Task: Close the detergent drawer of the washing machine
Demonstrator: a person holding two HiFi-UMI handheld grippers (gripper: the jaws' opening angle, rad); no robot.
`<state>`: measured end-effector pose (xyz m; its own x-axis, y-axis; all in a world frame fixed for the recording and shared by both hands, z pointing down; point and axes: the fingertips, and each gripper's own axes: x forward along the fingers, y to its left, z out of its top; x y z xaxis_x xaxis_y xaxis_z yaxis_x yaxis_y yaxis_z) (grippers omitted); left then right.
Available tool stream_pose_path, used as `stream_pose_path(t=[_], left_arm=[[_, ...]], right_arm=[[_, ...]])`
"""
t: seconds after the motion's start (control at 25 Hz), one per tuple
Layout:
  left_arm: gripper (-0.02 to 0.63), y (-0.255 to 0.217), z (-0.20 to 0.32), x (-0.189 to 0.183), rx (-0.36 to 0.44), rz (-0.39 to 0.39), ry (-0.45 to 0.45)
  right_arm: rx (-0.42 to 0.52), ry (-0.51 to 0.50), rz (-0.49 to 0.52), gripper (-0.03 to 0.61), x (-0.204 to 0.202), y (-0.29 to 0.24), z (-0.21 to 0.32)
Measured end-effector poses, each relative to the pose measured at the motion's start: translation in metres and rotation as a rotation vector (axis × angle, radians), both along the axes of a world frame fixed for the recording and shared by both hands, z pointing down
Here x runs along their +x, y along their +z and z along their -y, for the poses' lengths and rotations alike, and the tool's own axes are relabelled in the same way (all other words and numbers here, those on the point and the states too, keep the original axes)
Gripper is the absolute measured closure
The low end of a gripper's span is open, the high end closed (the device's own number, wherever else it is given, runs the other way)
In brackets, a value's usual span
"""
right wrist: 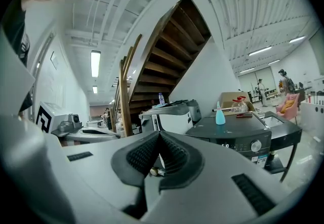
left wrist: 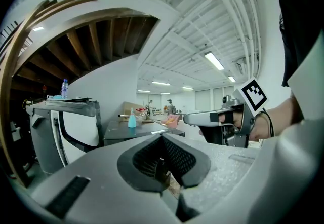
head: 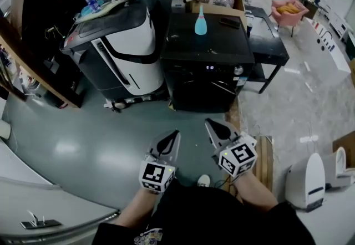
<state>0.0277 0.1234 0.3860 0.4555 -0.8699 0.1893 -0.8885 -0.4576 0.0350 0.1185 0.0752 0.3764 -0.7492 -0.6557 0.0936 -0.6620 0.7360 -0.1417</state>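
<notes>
"Black washer (head: 208,66), straight ahead across the grey floor (head: 83,144), with a blue bottle (head: 201,21) on its lid. Where was the drawer?"

"Somewhere in the top strip of the front, left of the knob (head: 238,70), I'd guess. From that far off I couldn't tell whether it stuck out at all."

"And the grippers?"

"Left gripper (head: 173,139) and right gripper (head: 212,126) were both clenched on nothing. They were side by side close to the person's body, well apart from the washer."

"How would the drawer handle?"

"Probably light, stiff plastic on a slide, with a smooth face. It shouldn't have needed grasping. Closed tips set flat on the middle of its front panel should have pushed it home. Pressing off-centre might have skewed it in its track."

"Room to move?"

"Open floor all the way in. A grey machine (head: 119,44) stood just beside the washer on the left, and a black table (head: 269,39) was close on its right. A straight-on approach looked best. Planks (head: 265,161) lay on the floor on the right gripper's side, something to step round."
</notes>
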Motion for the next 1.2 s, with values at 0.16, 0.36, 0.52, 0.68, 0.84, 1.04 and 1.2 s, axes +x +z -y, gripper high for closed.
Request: stream_pose_path(t=[0.16, 0.36, 0.52, 0.68, 0.84, 1.04, 1.2], left_arm=[[0.611, -0.001, -0.014, 0.011, 0.016, 0.002, -0.014], [0.611, -0.006, -0.02, 0.021, 0.047, 0.009, -0.024], [0.611, -0.007, -0.022, 0.027, 0.05, 0.011, -0.027], [0.611, -0.009, -0.024, 0.029, 0.054, 0.009, -0.03], [0.611, -0.009, -0.025, 0.029, 0.044, 0.013, -0.031], [0.611, -0.008, -0.024, 0.029, 0.041, 0.013, -0.032], [0.611, -0.007, -0.021, 0.03, 0.024, 0.015, -0.032]], right_arm=[[0.0, -0.021, 0.002, 0.581, 0.008, 0.0, -0.012], [0.005, -0.038, 0.003, 0.581, 0.016, -0.001, -0.021], [0.038, -0.061, -0.019, 0.581, 0.018, -0.003, -0.027], [0.036, -0.066, -0.008, 0.581, 0.018, -0.005, -0.029], [0.033, -0.067, 0.0, 0.581, 0.019, -0.006, -0.03], [0.017, -0.068, 0.005, 0.581, 0.02, -0.002, -0.029], [0.022, -0.07, 0.011, 0.581, 0.021, -0.004, -0.025]])
